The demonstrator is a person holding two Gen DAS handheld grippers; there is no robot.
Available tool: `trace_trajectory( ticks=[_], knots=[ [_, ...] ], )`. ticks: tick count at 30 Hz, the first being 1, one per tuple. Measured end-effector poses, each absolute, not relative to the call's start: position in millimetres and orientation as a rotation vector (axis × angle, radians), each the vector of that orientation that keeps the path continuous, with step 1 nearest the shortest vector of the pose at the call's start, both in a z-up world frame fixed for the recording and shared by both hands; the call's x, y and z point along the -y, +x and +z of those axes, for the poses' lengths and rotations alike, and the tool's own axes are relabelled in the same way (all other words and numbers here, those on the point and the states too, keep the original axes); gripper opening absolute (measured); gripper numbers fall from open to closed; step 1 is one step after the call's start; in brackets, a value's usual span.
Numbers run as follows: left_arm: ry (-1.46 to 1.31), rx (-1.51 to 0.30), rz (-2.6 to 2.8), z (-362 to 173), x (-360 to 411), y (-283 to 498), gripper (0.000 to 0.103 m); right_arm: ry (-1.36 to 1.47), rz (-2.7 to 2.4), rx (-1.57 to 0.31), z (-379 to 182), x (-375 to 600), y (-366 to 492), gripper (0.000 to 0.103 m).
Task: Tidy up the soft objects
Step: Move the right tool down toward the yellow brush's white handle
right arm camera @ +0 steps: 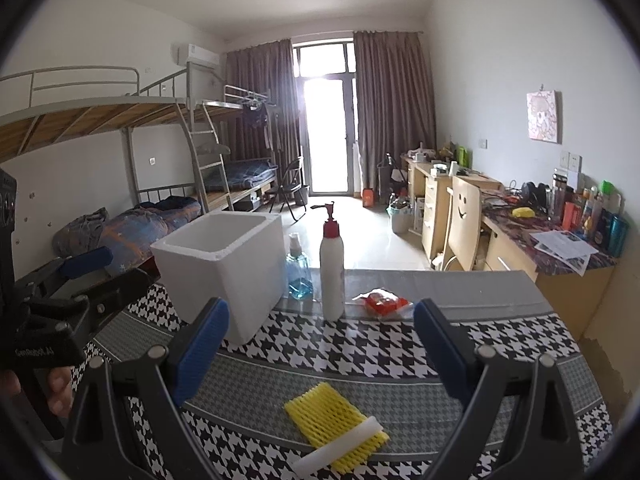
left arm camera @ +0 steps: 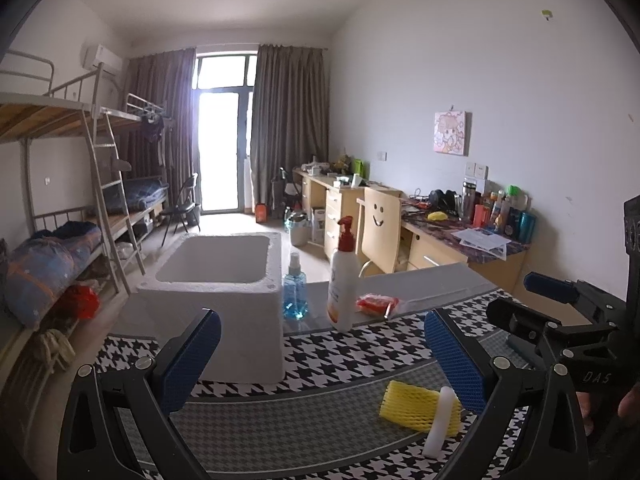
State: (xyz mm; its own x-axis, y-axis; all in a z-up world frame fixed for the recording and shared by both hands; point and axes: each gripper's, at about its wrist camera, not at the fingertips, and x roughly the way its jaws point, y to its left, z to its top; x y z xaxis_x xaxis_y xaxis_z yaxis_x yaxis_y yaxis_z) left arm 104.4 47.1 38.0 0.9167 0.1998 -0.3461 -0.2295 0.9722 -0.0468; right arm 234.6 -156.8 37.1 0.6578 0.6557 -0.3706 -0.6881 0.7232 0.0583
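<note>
Yellow foam netting [right arm camera: 335, 426] lies flat on the houndstooth table cover [right arm camera: 360, 344] directly below and between the blue-padded fingers [right arm camera: 202, 348] of the right gripper [right arm camera: 320, 344], with a white foam strip [right arm camera: 338, 450] resting slantwise across its near end. That gripper hangs above the cloth with its jaws spread wide and nothing between them. Seen from the left gripper [left arm camera: 320, 356], the same yellow netting [left arm camera: 416, 406] sits low and to the right, close under its right-hand finger [left arm camera: 456, 364], the white strip [left arm camera: 440, 420] lying over it; this gripper too stands wide apart and empty. Ahead and to the left of both grippers sits a white foam box [right arm camera: 224, 268], open at the top, on the table cover; its inside floor is not visible from either view. Just to the right of the box stands a small blue spray bottle [right arm camera: 299, 268], and next to that a tall white pump bottle [right arm camera: 332, 264] with a red collar. A red packet [right arm camera: 384, 302] lies on the cloth a little right of the pump bottle, well beyond the netting. Each gripper appears at the edge of the other's view, gripped by a hand [right arm camera: 56, 392] at the handle.
</note>
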Motion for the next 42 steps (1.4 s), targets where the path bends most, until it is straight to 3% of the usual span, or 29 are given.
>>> trace_trajectory(
  ticks=[42],
  knots=[
    [-0.05, -0.465, 0.034, -18.1, -7.8, 121.5, 0.102, -0.038, 0.619, -0.5, -19.8, 194.5, 234.1, 0.096]
  ],
)
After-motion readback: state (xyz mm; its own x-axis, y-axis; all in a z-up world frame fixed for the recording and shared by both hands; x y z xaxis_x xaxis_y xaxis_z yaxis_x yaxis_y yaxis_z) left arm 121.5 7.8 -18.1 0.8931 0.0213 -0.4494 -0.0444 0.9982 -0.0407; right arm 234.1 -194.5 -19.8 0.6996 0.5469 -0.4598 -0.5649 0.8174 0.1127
